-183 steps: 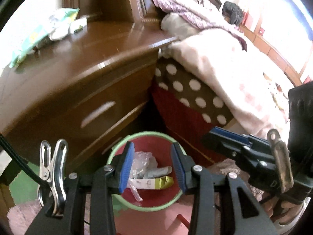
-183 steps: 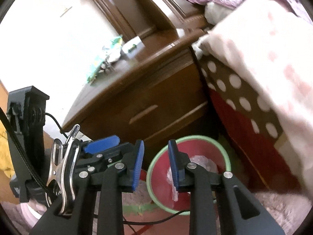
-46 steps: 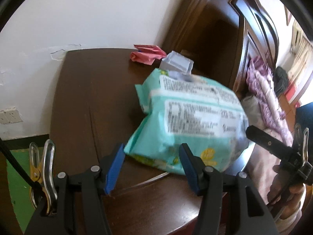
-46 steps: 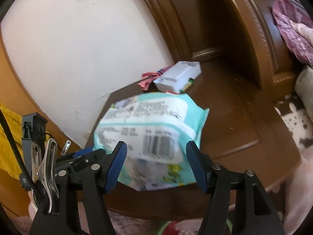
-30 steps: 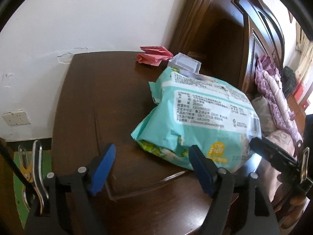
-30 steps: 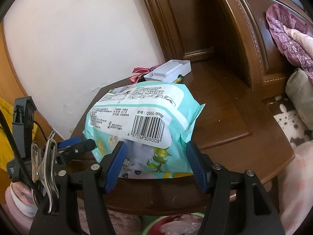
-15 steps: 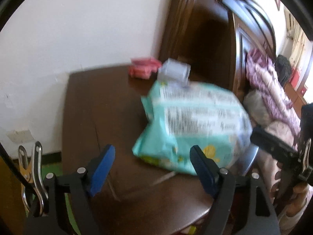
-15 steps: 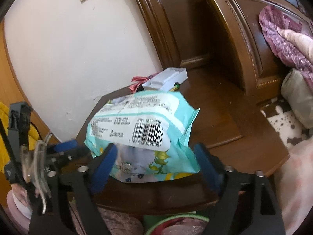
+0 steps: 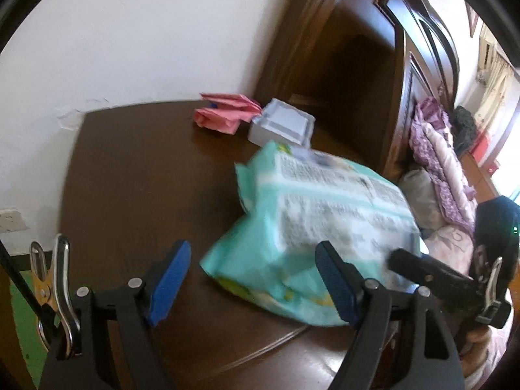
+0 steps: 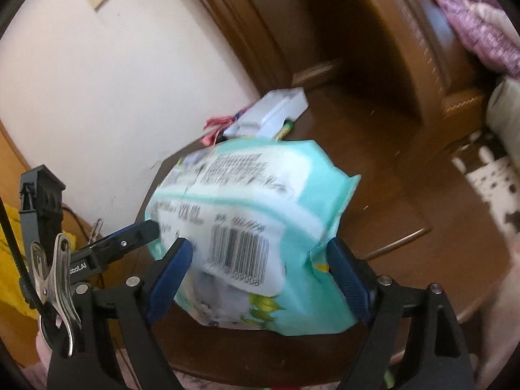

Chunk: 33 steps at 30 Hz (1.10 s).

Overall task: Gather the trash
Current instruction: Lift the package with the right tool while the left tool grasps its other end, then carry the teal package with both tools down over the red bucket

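Left tongs (image 9: 252, 260): released, with the blue pads held wide apart and nothing gripped between them; they are pointed down at the dark wooden surface (image 9: 130, 178).
Right tongs (image 10: 260, 250): spread to their widest, the jaws having just been opening; the near end of the pack is seen between the pads, but a firm press on it cannot be made out through the blur.
Wet-wipe pack (image 9: 325, 208): a soft mint-green pack with a white printed label and a barcode, lain on the surface just ahead of the left tongs and off towards their right pad; from the right wrist it is seen straight ahead, filling the gap between the right tongs' pads.
Meeting of the tongs: a black finger of the right tongs is seen beside the pack's near right corner, to the right of the left tongs; a finger of the left tongs is seen at the pack's left side in the right wrist view.
Pink crumpled paper (image 9: 224, 113): lain well beyond the left tongs, at the far edge of the surface against the wall (image 9: 130, 32).
White box (image 9: 281, 126): placed just right of the pink paper, directly behind the pack.
Headboard (image 9: 357, 65): dark carved wood, risen beyond the surface, ahead and to the right of both tongs.
Bedding (image 9: 435, 149): purple and pale covers, piled far off to the right.
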Each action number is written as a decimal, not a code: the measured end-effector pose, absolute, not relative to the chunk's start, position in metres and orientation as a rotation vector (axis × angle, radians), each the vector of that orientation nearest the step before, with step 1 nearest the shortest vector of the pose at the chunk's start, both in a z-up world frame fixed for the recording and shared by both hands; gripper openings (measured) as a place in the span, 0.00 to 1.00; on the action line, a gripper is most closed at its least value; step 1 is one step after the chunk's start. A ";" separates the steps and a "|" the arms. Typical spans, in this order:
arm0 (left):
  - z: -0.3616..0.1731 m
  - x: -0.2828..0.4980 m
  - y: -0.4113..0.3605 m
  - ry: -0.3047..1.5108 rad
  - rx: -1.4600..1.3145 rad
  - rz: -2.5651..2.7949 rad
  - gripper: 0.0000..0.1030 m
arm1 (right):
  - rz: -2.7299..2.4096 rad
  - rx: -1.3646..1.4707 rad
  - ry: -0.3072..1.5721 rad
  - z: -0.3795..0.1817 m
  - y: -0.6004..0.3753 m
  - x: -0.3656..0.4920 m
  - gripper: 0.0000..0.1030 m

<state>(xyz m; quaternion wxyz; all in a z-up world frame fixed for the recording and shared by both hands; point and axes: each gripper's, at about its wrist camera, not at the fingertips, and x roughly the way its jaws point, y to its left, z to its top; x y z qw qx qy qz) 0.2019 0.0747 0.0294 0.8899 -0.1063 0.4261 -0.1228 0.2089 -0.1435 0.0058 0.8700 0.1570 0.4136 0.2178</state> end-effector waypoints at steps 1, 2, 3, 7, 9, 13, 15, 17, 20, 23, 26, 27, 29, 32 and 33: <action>0.028 0.203 0.073 0.888 -0.222 -0.264 0.80 | 0.457 0.318 0.865 0.003 -0.140 0.210 0.84; 0.028 0.203 0.073 0.888 -0.225 -0.273 0.80 | 0.457 0.307 0.864 0.002 -0.139 0.210 0.84; 0.027 0.204 0.072 0.888 -0.228 -0.283 0.80 | 0.458 0.299 0.864 0.002 -0.138 0.210 0.84; 0.028 0.203 0.070 0.884 -0.204 -0.274 0.73 | 0.455 0.269 0.864 0.000 -0.136 0.210 0.78; 0.028 0.202 0.071 0.886 -0.198 -0.260 0.66 | 0.450 0.256 0.862 0.000 -0.136 0.208 0.75; 0.031 0.198 0.077 0.878 -0.211 -0.251 0.51 | 0.462 0.226 0.835 0.006 -0.135 0.199 0.67; 0.037 0.192 0.079 0.864 -0.206 -0.248 0.48 | 0.460 0.212 0.819 0.009 -0.135 0.194 0.65; 0.044 0.185 0.078 0.841 -0.195 -0.245 0.47 | 0.466 0.219 0.798 0.013 -0.136 0.188 0.65; 0.055 0.173 0.077 0.805 -0.176 -0.242 0.47 | 0.468 0.220 0.764 0.022 -0.137 0.179 0.65; 0.064 0.161 0.075 0.777 -0.173 -0.251 0.47 | 0.466 0.201 0.725 0.034 -0.138 0.164 0.65; 0.072 0.147 0.071 0.756 -0.170 -0.266 0.47 | 0.456 0.184 0.697 0.045 -0.140 0.151 0.65; 0.074 0.144 0.069 0.751 -0.167 -0.271 0.47 | 0.453 0.180 0.689 0.049 -0.141 0.144 0.65; 0.079 0.134 0.065 0.740 -0.159 -0.284 0.47 | 0.444 0.173 0.674 0.054 -0.144 0.133 0.65; 0.083 0.114 0.057 0.724 -0.145 -0.312 0.47 | 0.430 0.167 0.654 0.062 -0.150 0.113 0.65; 0.084 0.110 0.055 0.723 -0.143 -0.319 0.47 | 0.426 0.166 0.650 0.064 -0.153 0.106 0.65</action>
